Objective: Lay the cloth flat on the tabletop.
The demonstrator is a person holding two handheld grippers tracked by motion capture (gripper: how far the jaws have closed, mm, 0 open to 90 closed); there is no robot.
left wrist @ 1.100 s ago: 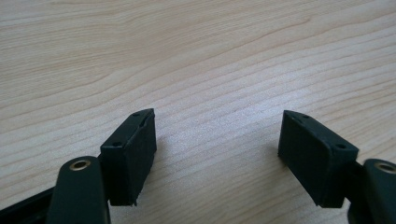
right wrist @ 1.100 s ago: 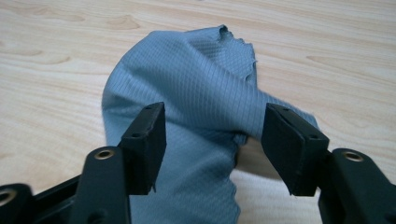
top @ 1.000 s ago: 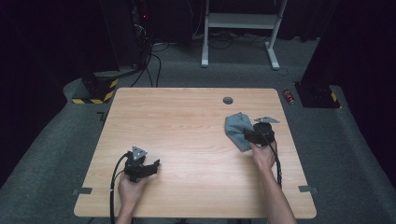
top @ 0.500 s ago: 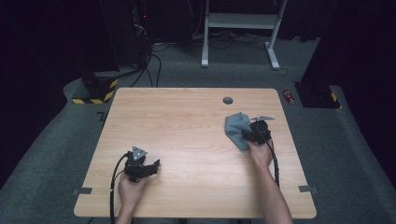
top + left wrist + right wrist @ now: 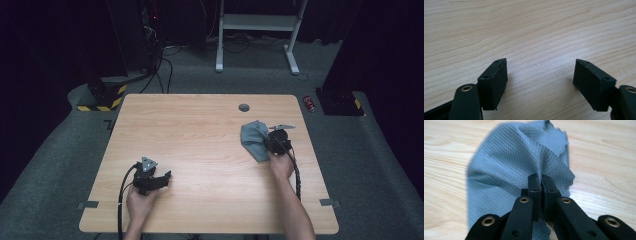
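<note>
right gripper (image 5: 541,181): the two black jaws have just been closing and now stand pinched together on a fold of the grey-blue waffle-weave cloth (image 5: 516,162); the fabric bunches into a ridge between the pads. in the high view the same gripper (image 5: 272,141) sits at the right-hand side of the light wooden table (image 5: 200,130), with the cloth (image 5: 254,139) lying crumpled just to its left, partly under the jaws, and the person's right hand (image 5: 281,165) behind it. the cloth lies on the right half of the table top, just nearer than the small round dark grommet (image 5: 244,107) set near the far edge.

left gripper (image 5: 540,75): jaws wide apart, nothing between them, only bare wood grain beneath. in the high view it (image 5: 161,179) rests low near the front-left of the table, held in the left hand (image 5: 140,202), well apart from the cloth, its black cable (image 5: 122,200) looping back toward the table's near edge.
</note>
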